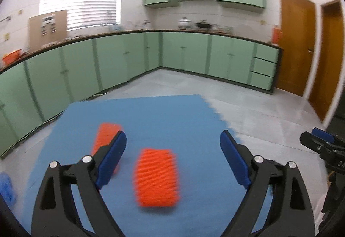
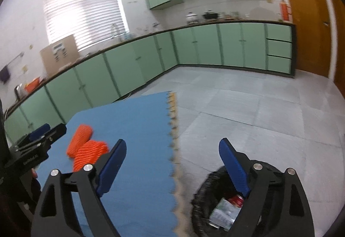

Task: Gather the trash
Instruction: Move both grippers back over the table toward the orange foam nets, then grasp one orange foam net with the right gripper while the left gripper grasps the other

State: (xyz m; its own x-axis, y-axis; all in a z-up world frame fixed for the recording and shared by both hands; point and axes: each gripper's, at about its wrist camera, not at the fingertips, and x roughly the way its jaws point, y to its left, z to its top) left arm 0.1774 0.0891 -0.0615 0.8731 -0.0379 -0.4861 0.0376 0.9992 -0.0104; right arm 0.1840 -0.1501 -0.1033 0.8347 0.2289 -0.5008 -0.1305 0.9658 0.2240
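The blue foam mat [image 1: 163, 120] lies on the grey tiled floor [image 2: 248, 112], spreading below and ahead of the left gripper [image 1: 173, 146] and to the left of the right gripper [image 2: 172, 150]. Below the right gripper, partly behind its right finger, stands the black-lined trash bin [image 2: 204, 193] on the floor just beside the mat's toothed edge; inside it a crumpled pale wrapper [image 2: 224, 213] and a red can [image 2: 237, 198] show. Two orange ribbed blocks sit on the mat: the nearer orange block [image 1: 156, 178] lies between the left gripper's fingers and beneath them, apart from the pads, and the farther orange block [image 1: 105, 135] is partly hidden behind the left finger. Seen from the right wrist, both lie ahead and left, touching or overlapping; which, the blur hides. Both grippers tilt downward toward the floor, side by side, each showing at the edge of the other's view. Both have jaws spread wide, with nothing gripped.
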